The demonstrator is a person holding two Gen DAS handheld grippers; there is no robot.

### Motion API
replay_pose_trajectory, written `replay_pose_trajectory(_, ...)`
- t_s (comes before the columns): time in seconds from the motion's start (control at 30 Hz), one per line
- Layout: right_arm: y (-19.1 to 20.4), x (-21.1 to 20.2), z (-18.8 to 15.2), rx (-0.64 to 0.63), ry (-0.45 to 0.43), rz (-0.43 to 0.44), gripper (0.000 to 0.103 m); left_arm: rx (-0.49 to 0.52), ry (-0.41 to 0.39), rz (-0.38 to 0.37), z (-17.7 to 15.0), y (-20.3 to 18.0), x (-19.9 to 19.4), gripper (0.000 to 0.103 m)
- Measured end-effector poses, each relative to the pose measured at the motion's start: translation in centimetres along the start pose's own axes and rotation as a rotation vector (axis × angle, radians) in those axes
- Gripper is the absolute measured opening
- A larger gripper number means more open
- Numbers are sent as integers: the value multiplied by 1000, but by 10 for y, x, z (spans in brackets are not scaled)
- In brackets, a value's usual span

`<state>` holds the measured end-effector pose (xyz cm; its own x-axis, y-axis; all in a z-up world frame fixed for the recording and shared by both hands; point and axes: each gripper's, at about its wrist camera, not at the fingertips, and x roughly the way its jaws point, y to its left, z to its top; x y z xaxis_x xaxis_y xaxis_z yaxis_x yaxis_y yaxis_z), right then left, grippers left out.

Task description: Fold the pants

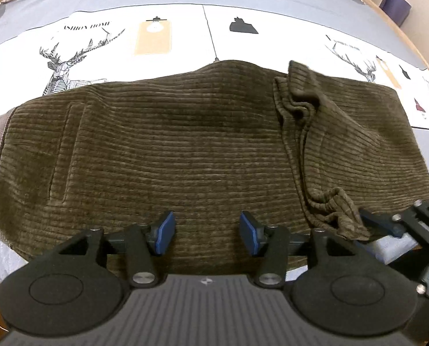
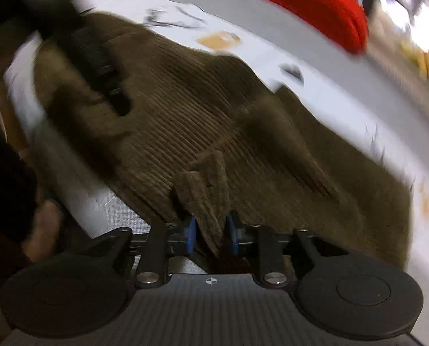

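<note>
mid-fold: right gripper point(image 2: 210, 235) pinches corduroy pants point(image 1: 162, 144) cuff corner; left gripper point(image 1: 207, 232) wide, empty. next likely needs cuff laid flat.

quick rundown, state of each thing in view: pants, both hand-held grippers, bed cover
pants: spread on the bed, lying mostly flat, right end folded over and bunched
left hand-held gripper: open, over the near edge of the pants, holding nothing
right hand-held gripper: shut on a bunched corner of the pants
bed cover: lying flat under the pants
</note>
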<state>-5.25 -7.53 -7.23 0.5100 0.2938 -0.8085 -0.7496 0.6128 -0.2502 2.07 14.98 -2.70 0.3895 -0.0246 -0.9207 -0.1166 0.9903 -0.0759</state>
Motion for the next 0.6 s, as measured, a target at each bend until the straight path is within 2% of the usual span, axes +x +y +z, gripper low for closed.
replay_pose_trajectory(0.03,-1,-7,1,-7,-20,15,36,0,-1,-1,-1,1,0,58)
replay_pose_trajectory(0.1,-18,-22,2,94,-76,82,42,-3,-4,0,0,3,-1,58)
replay_pose_trajectory(0.2,-46,-29,6,201,-125,73,48,-14,-9,1,2,4,0,58)
replay_pose_trajectory(0.33,-53,-11,6,193,-92,84,49,-1,-13,0,5,-2,1,58)
replay_pose_trajectory(0.47,-32,-3,5,152,-80,91,48,9,-9,3,6,-8,4,58)
replay_pose_trajectory(0.53,-27,5,7,112,-65,77,39,15,-14,3,7,-10,3,58)
replay_pose_trajectory(0.57,-25,8,7,97,-59,74,8,15,-15,4,6,-10,3,58)
replay_pose_trajectory(0.6,-26,7,9,93,-60,67,9,13,-14,6,6,-9,3,58)
